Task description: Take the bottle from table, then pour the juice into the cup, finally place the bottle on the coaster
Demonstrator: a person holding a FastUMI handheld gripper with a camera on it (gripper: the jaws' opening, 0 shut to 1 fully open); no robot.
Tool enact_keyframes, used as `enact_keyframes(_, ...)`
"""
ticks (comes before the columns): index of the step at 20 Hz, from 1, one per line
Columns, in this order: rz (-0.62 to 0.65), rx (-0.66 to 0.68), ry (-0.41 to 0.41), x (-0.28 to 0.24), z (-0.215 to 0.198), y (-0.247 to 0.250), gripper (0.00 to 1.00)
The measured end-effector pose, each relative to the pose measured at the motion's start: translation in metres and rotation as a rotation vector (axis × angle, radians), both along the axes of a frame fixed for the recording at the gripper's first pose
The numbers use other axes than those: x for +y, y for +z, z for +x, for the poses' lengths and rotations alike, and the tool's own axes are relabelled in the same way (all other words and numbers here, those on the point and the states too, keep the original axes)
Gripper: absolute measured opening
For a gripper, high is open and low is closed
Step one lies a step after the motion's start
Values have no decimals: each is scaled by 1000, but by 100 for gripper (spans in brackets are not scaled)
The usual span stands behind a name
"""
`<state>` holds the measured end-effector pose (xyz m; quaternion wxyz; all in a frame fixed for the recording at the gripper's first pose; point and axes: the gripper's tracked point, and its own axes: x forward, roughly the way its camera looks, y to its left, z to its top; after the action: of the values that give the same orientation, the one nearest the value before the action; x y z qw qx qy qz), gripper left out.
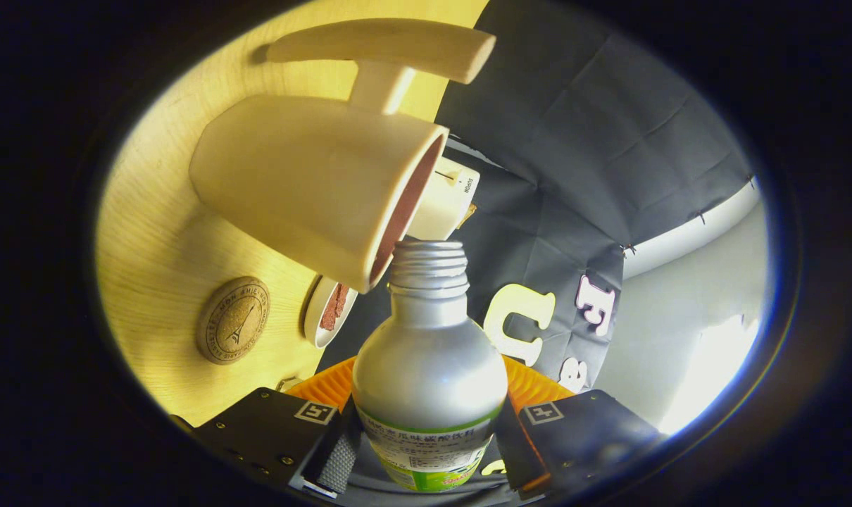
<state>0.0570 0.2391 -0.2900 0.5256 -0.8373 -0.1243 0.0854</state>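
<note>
Gripper (426, 451) clamped on bottle (429, 366): one finger each side of its lower body, both pressing on the labelled band. Ribbed pad (339, 461) visible on one finger, hard vs the label edge.

Bottle: matte silver metal, round shoulders tapering to a short threaded neck, no cap, mouth open. Paper label w/ green band wraps the base. View is rolled hard, so table (151, 232) reads as a near-vertical pale wood-grain plane on the 9 o'clock side.

Cup (313, 186): smooth cream body, tapered cylinder, thick rim; sits at 11 o'clock from the bottle neck. Its mouth faces the bottle mouth, rim just beside the neck threads – touching or not, can't tell. Inside of cup looks reddish-brown, grainy. No stream visible btwn mouth and rim.

Coaster (233, 320): round cork disc, stamped tower emblem w/ ring of text, flat on the table at 9 o'clock from the bottle shoulder, well apart from bottle, near cup base side.

Wooden T-shaped piece (391, 53), pale, rounded bar on a short stem, at 12 o'clock beyond the cup. Small white dish (320, 320) w/ reddish-brown content btwn coaster and bottle. Cream boxy thing (448, 201) behind cup rim. Orange ribbed sheet (539, 387) behind the bottle base.
</note>
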Motion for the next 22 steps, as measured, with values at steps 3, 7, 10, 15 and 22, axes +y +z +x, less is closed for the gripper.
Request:
enact_keyframes(3,51,8,1,-1,-1,1,80)
enact_keyframes(7,138,20,-16,-6,-2,3,81)
enact_keyframes(10,196,21,-22,-11,-1,6,81)
enact_keyframes(15,276,47,-39,-16,-2,4,81)
enact_keyframes(22,499,61,-109,-42,6,17,81)
